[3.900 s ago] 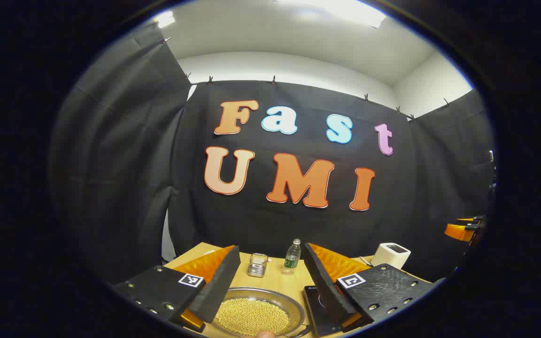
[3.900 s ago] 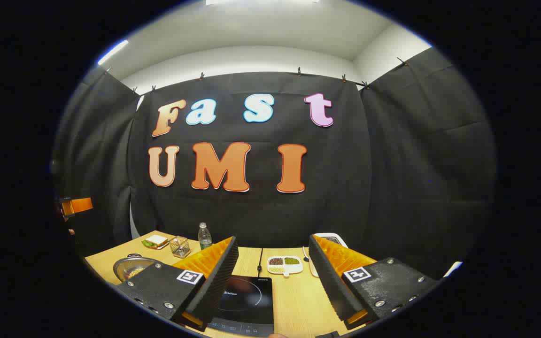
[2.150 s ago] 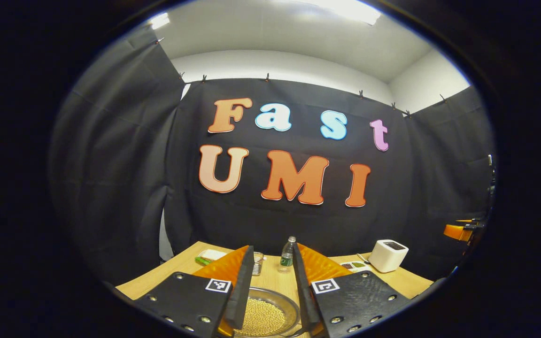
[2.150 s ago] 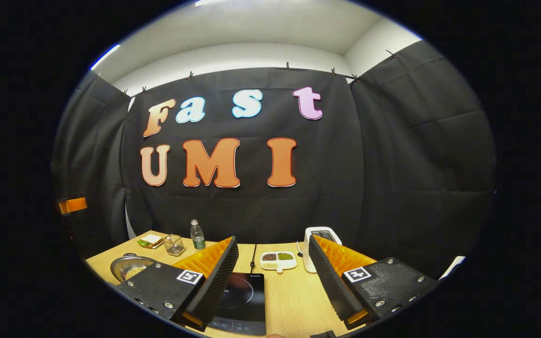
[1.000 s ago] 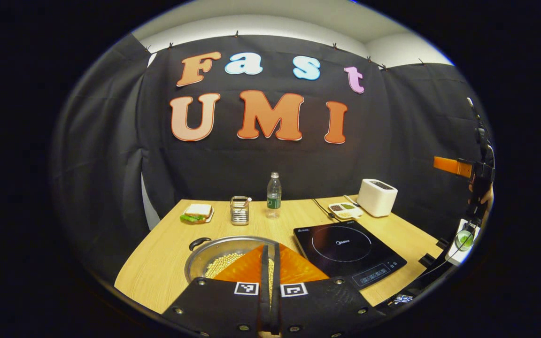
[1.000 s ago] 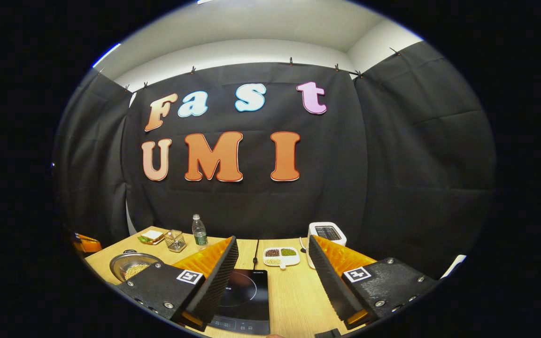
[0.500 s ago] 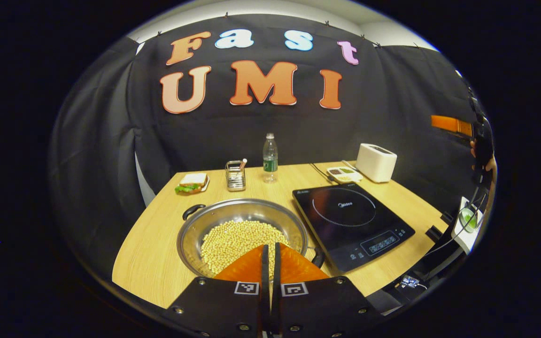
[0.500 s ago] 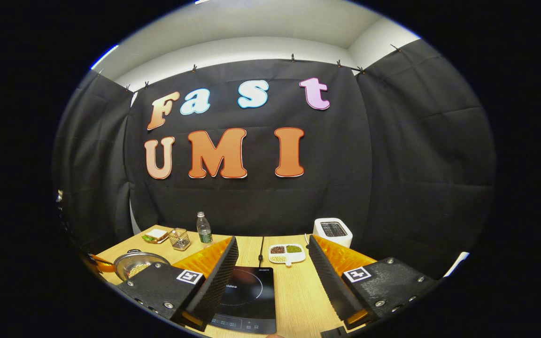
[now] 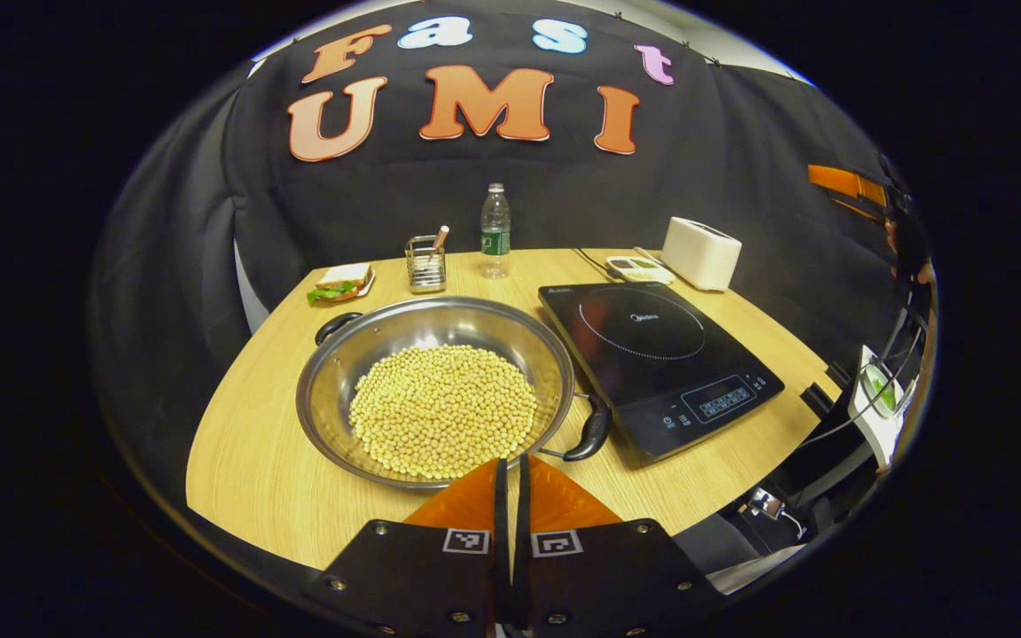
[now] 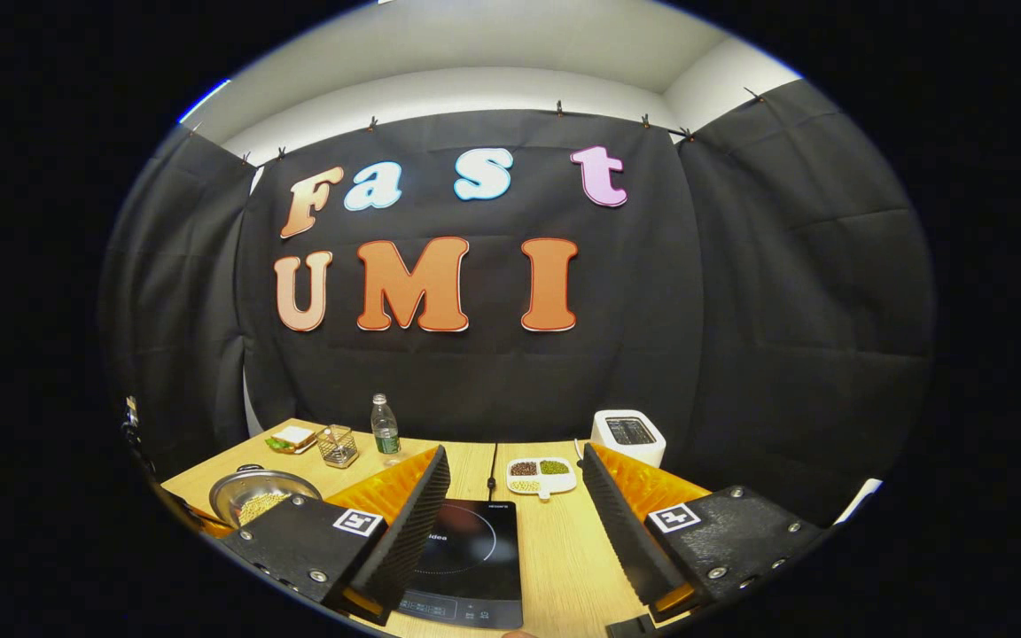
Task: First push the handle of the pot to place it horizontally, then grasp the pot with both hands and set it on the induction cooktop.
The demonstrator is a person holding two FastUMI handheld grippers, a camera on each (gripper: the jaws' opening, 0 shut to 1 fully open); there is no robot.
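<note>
A steel pot (image 9: 326,399) full of pale beans (image 9: 444,408) stands on the wooden table (image 9: 245,461), left of the black induction cooktop (image 9: 652,354). Its two dark handles lie on a diagonal, one at the far left (image 9: 336,324) and one at the near right (image 9: 590,430) beside the cooktop. My left gripper (image 9: 510,462) is shut with nothing held, its tips just before the pot's near rim. My right gripper (image 10: 515,459) stands open over the cooktop (image 10: 466,549), and the pot (image 10: 258,496) is off to its left. The right gripper (image 9: 838,182) also shows in the left gripper view, high at the far right.
Along the back of the table stand a sandwich on a plate (image 9: 339,282), a wire holder (image 9: 426,264), a water bottle (image 9: 494,232), a divided dish of beans (image 9: 639,268) and a white toaster (image 9: 699,253). A cable runs back from the cooktop (image 10: 493,465).
My left gripper went from open to shut, then rose and tipped downward, bringing the whole pot and cooktop into its view. The right gripper stayed open and barely moved.
</note>
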